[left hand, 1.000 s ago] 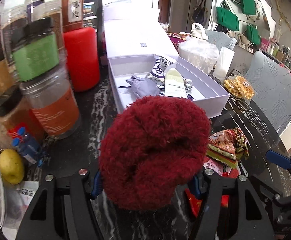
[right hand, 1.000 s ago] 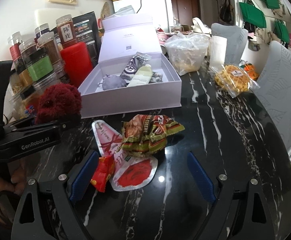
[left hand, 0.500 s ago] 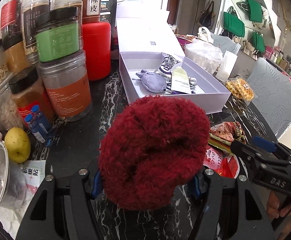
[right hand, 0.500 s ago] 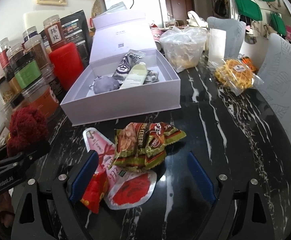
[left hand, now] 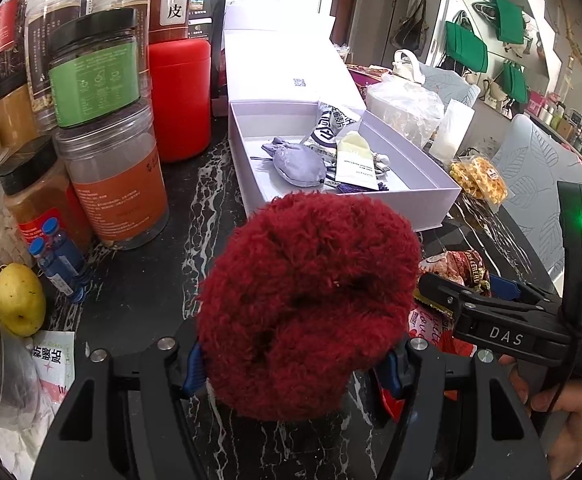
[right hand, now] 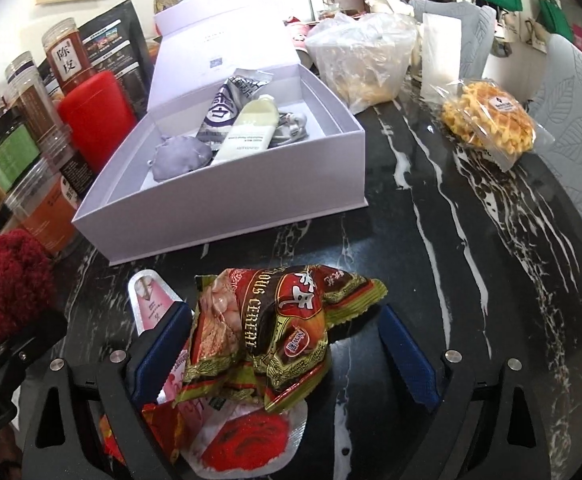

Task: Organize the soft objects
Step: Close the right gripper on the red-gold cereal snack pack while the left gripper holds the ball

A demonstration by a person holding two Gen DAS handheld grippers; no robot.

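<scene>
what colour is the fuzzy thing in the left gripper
Dark red, clearest in the left wrist view: the fuzzy ball.

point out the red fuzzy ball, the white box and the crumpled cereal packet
red fuzzy ball (left hand: 307, 300), left wrist view, middle of fluff
white box (right hand: 227, 216), right wrist view, front wall
cereal packet (right hand: 267, 328), right wrist view, crumpled middle

Stacked jars (left hand: 103, 128) of dried goods crowd a black marble table (right hand: 471, 280) beside a red canister (left hand: 179, 96), with a yellow pear (left hand: 19, 300) and two small blue-capped bottles (left hand: 61, 256) near them. A bagged waffle (right hand: 487, 122) lies across the table, green bags (left hand: 467, 46) hanging on the far wall
</scene>
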